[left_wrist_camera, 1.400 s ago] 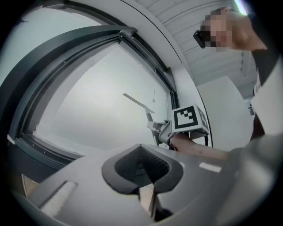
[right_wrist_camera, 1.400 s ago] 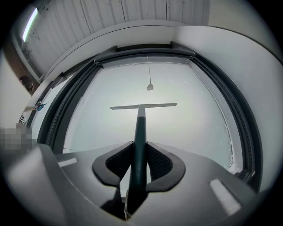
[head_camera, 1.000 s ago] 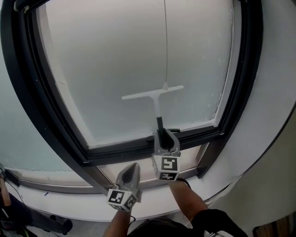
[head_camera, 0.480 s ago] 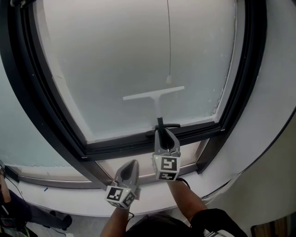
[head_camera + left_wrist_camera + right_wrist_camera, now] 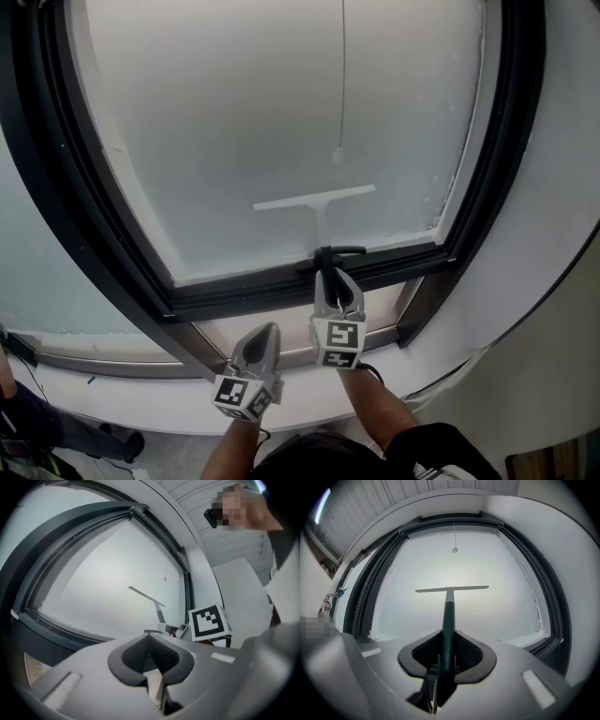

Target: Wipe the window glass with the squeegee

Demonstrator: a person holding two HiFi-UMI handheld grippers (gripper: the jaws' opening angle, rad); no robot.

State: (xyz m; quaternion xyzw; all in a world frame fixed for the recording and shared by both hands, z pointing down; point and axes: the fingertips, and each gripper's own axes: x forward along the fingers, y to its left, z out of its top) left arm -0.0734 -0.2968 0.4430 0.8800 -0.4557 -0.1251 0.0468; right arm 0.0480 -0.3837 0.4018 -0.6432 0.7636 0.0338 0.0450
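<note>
A squeegee with a white blade and a dark handle lies against the frosted window glass, its blade level, low on the pane. My right gripper is shut on the squeegee's handle, just above the black bottom frame. In the right gripper view the blade spans the middle of the glass. My left gripper hangs lower and to the left, shut and empty, off the glass. The left gripper view shows the squeegee from the side.
A black window frame rings the pane. A thin pull cord with a small weight hangs down the glass just above the blade. A white sill runs below, and a white wall stands to the right.
The squeegee has slid down the glass, away from the cord's weight, with my right gripper moving down with it. The left gripper has hardly moved.
</note>
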